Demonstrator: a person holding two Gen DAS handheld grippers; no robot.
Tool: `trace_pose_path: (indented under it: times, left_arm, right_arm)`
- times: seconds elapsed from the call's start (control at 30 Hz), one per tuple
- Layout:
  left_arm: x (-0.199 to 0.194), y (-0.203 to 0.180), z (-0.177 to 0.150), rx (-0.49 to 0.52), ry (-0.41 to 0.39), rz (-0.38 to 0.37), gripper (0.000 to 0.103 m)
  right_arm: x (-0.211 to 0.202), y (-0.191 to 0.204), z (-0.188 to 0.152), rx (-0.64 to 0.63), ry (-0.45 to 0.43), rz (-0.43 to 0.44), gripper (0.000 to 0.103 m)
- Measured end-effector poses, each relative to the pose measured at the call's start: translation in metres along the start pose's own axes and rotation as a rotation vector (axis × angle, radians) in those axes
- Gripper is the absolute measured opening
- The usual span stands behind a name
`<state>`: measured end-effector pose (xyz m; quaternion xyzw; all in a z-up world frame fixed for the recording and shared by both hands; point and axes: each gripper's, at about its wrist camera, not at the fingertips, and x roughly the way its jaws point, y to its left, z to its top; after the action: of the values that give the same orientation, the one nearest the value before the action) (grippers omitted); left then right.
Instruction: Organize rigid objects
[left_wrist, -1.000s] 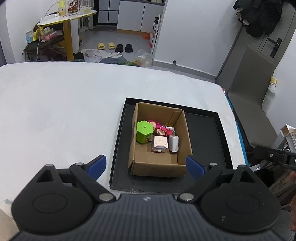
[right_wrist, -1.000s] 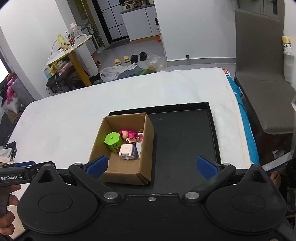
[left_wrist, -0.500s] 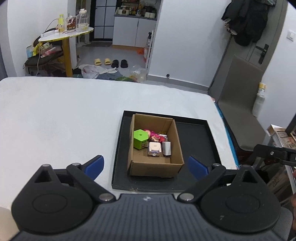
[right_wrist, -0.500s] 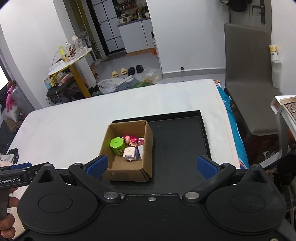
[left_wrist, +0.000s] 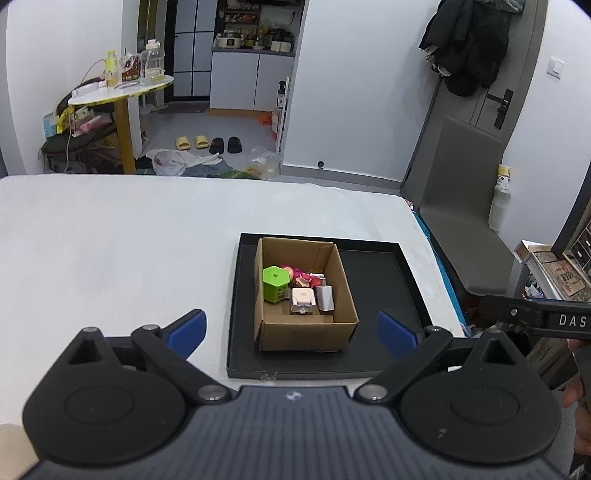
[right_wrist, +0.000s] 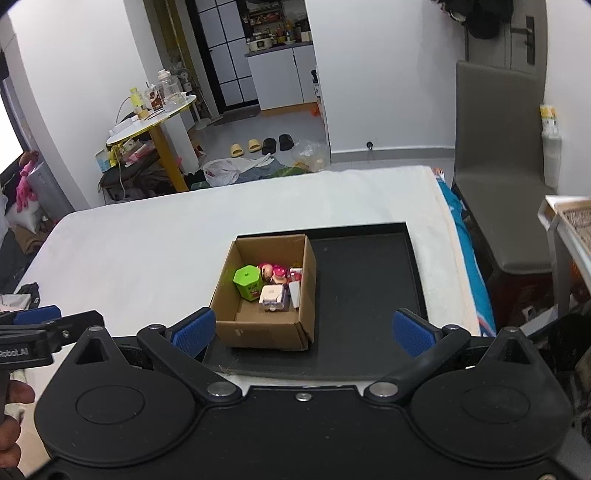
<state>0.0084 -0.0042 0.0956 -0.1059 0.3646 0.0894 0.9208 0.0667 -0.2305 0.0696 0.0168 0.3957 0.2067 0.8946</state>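
A brown cardboard box (left_wrist: 306, 334) (right_wrist: 258, 334) stands in the left part of a black tray (left_wrist: 380, 280) (right_wrist: 365, 280) on the white table. Inside it lie a green hexagonal container (left_wrist: 275, 282) (right_wrist: 248, 281), a pink doll figure (left_wrist: 299, 276) (right_wrist: 271, 272), a small white-and-pink box (left_wrist: 303, 297) (right_wrist: 272, 295) and a white charger (left_wrist: 325, 298). My left gripper (left_wrist: 291, 330) hangs open above the near side of the box, nothing between its blue pads. My right gripper (right_wrist: 302, 330) is open too, over the tray's near edge, holding nothing.
The white table (left_wrist: 110, 240) stretches left and far. A grey chair (left_wrist: 458, 206) (right_wrist: 498, 166) stands past its right edge. A yellow-legged side table (left_wrist: 122, 96), shoes and bags are on the floor beyond. A hand (right_wrist: 11, 413) holds the left gripper's handle.
Both grippers have drawn back and risen from the box, which now looks smaller and farther. The left jaws have spread slightly wider. The box's contents have not moved.
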Motion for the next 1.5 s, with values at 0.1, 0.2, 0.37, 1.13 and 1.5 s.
trace_pose_path:
  times: [0.1, 0.2, 0.37, 1.13, 1.5]
  left_arm:
    - [-0.001, 0.003, -0.002, -0.001, 0.021, -0.051, 0.098]
    - [-0.005, 0.002, -0.004, 0.045, 0.002, -0.039, 0.098]
    - [-0.004, 0.005, -0.006, 0.037, 0.003, -0.053, 0.098]
    - [0.003, 0.002, -0.011, 0.077, 0.024, -0.044, 0.099]
    - [0.005, 0.003, -0.011, 0.070, 0.037, -0.045, 0.099]
  right_arm:
    - [0.001, -0.002, -0.004, 0.015, 0.009, 0.017, 0.103]
    - [-0.006, 0.004, -0.011, -0.034, -0.006, 0.010, 0.103]
    - [-0.009, 0.008, -0.013, -0.045, 0.001, 0.008, 0.103]
    - [-0.007, 0.005, -0.022, -0.044, 0.041, -0.028, 0.103]
    - [-0.005, 0.002, -0.020, -0.034, 0.043, -0.021, 0.103]
